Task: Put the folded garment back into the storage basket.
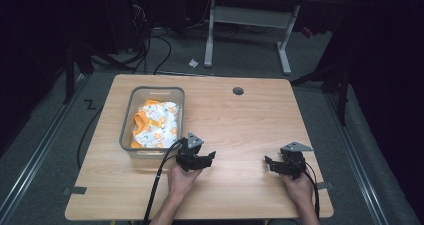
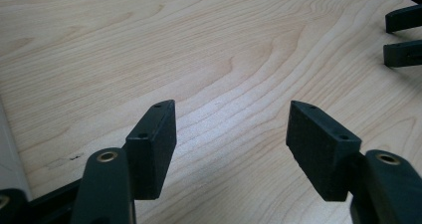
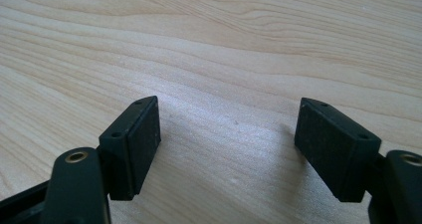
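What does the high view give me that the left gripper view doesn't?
High view alone: the grey bin near the table's left edge, holding orange-and-white patterned cloth, plus both hands and the floor with cables beyond the table.

Left gripper view alone: a close look at the left gripper, jaws wide apart with nothing between them.

Shared: the bare wooden table, and the right gripper, whose two jaw tips sit at the left gripper view's right edge.
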### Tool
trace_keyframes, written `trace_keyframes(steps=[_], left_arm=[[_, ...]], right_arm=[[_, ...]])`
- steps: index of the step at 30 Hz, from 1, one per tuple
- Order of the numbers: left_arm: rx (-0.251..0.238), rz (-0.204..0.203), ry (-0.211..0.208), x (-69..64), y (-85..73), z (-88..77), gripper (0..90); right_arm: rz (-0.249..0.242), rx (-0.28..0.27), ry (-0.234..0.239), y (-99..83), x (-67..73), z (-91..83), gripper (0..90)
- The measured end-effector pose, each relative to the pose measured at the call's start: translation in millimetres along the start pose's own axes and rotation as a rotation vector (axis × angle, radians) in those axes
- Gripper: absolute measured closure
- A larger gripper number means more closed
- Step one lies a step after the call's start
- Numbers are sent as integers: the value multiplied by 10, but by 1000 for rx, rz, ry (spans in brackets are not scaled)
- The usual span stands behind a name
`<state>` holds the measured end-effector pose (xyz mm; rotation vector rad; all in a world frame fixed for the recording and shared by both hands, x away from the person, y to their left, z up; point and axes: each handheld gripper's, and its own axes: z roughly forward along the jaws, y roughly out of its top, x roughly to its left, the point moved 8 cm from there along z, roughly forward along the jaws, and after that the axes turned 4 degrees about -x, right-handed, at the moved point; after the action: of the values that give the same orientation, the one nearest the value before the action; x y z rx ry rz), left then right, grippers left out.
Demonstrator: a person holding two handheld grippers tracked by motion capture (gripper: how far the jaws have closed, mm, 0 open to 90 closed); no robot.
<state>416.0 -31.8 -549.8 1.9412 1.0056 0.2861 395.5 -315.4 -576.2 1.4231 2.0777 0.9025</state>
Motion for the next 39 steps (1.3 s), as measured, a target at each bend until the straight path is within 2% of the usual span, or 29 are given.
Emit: trace_keyframes(steps=[6,26,35,39], left_arm=[[22,2,11,28,-47,66,367],[33,15,65,105,-112,212,371],[31,-1,81,145,-151,228,373],[48,25,101,125,-165,235,360]], right_arm=[[2,1,0,-1,2,-1,264],[0,0,0,0,2,0,264],[1,0,-1,0,2,1,264],[2,0,-1,0,3,0,264]])
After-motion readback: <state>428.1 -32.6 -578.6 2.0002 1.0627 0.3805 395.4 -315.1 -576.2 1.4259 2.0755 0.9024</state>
